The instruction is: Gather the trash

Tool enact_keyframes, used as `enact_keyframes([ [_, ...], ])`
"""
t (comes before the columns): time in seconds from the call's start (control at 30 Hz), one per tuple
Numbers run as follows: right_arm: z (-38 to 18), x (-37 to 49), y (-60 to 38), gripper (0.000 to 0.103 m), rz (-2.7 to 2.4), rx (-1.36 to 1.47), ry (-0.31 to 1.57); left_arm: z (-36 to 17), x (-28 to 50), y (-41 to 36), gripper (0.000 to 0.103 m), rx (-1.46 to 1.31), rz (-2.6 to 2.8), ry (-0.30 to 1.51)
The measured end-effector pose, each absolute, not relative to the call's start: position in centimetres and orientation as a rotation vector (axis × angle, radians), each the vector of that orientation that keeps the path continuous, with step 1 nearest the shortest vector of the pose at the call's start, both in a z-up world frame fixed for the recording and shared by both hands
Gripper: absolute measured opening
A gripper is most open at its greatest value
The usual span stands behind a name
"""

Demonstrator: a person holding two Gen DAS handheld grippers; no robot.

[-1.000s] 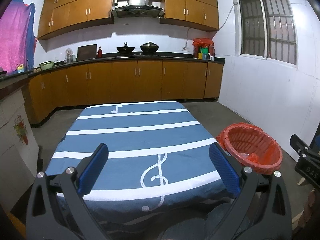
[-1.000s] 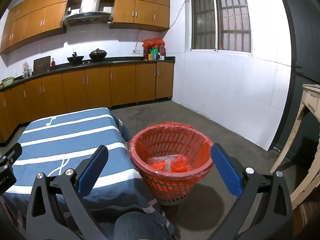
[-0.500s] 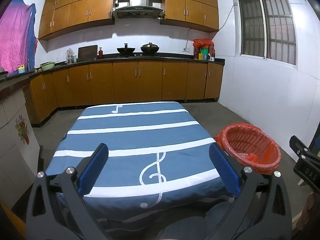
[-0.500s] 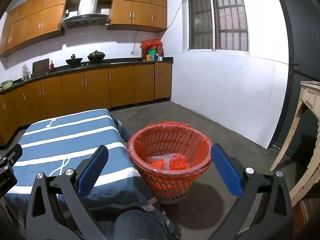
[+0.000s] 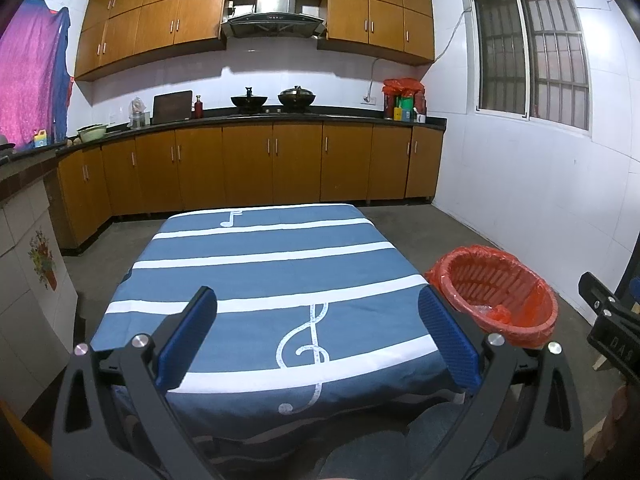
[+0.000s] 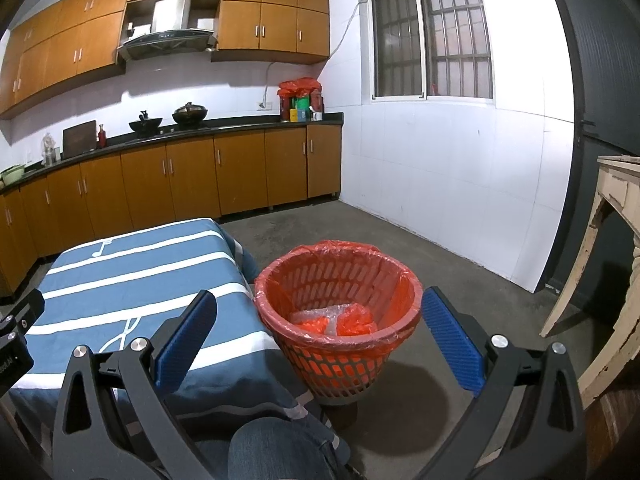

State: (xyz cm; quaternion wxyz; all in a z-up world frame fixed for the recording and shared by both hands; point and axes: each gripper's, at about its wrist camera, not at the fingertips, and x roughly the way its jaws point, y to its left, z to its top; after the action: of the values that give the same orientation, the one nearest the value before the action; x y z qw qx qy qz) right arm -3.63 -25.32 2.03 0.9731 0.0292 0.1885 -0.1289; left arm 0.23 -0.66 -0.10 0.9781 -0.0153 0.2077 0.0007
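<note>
Right wrist view: right gripper spread wide, holding nothing, framing one red basket upright on the floor, mouth up, just beside the blue striped tablecloth. Crumpled red and clear trash inside; count unclear. Left gripper likewise spread, empty, over the cloth. Basket's base hidden from left.

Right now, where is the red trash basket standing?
The red trash basket stands on the floor beside the right edge of the blue striped table, centred in the right wrist view, at the right in the left wrist view.
</note>
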Motion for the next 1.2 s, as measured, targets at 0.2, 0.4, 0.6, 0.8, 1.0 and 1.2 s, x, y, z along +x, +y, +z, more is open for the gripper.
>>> enact_keyframes([
  [0.2, 2.0, -3.67, -25.34, 0.101, -0.261, 0.059, 0.381, -0.15, 0.19, -0.74, 0.099, -0.031, 0.0, 0.419],
  [0.4, 1.87, -3.68, -25.46, 0.101, -0.262, 0.06, 0.386, -0.31, 0.25, -0.87, 0.099, -0.029, -0.004, 0.423],
  [0.6, 1.9, -3.71, -25.47, 0.101, -0.261, 0.058, 0.387, -0.34, 0.29, -0.83, 0.099, -0.03, -0.004, 0.423],
  [0.8, 1.91, -3.66, -25.46, 0.101, -0.262, 0.059, 0.388, -0.33, 0.29, -0.85, 0.099, -0.03, -0.004, 0.423],
  [1.0, 1.93, -3.67, -25.49, 0.101, -0.261, 0.058, 0.388, -0.37, 0.29, -0.89, 0.099, -0.029, -0.004, 0.424],
  [1.2, 1.95, -3.63, -25.43, 0.101, -0.262, 0.059, 0.388, -0.34, 0.28, -0.87, 0.099, -0.031, -0.004, 0.424],
])
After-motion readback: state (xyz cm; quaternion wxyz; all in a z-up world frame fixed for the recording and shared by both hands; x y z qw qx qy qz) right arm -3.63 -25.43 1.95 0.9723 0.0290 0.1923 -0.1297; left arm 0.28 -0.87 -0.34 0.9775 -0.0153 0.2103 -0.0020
